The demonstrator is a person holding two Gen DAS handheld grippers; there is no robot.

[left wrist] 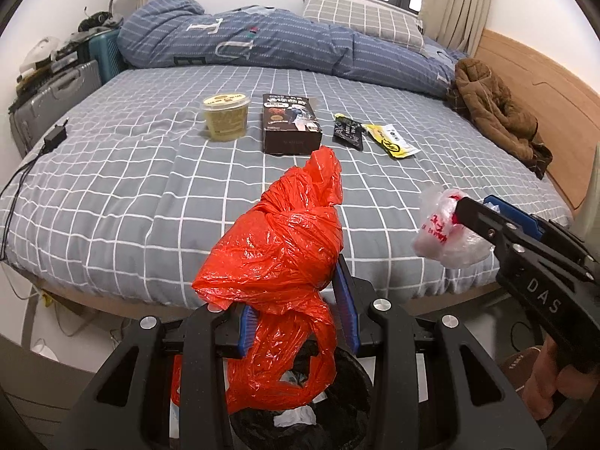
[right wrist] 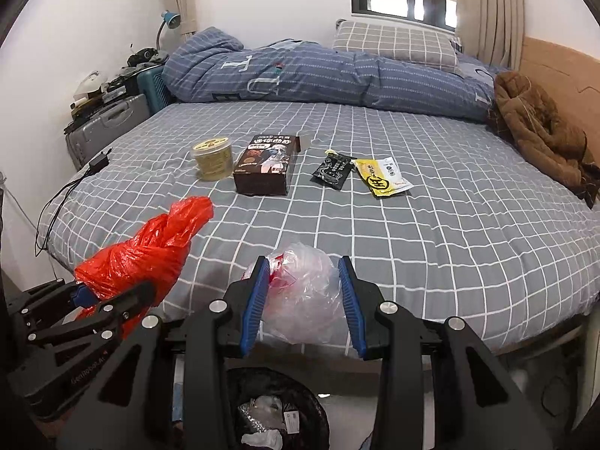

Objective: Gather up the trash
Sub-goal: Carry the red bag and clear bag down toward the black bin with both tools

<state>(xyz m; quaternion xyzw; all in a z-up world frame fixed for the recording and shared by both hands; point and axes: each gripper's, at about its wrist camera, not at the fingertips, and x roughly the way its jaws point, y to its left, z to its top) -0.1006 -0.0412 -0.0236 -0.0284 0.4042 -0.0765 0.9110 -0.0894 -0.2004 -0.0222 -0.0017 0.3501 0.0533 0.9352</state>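
Observation:
My left gripper [left wrist: 296, 315] is shut on a crumpled red plastic bag [left wrist: 277, 255], held over a black-lined trash bin [left wrist: 337, 405] at the foot of the bed. My right gripper [right wrist: 305, 300] is shut on a clear plastic bag with red print [right wrist: 303, 292], above the same bin [right wrist: 277, 408]. On the grey checked bed lie a yellow-lidded tub [left wrist: 225, 114], a dark brown box [left wrist: 290, 122], a black wrapper [left wrist: 348, 133] and a yellow-white wrapper [left wrist: 392, 140]. The right gripper with its bag [left wrist: 446, 230] shows in the left view; the red bag [right wrist: 146, 247] shows in the right view.
A rolled blue duvet [left wrist: 281, 41] and a checked pillow [left wrist: 360, 18] lie at the far side. A brown jacket [left wrist: 495, 108] lies by the wooden headboard [left wrist: 543, 86]. A black charger with cable [left wrist: 54, 137] sits at the left bed edge. Suitcases [left wrist: 56, 93] stand left of the bed.

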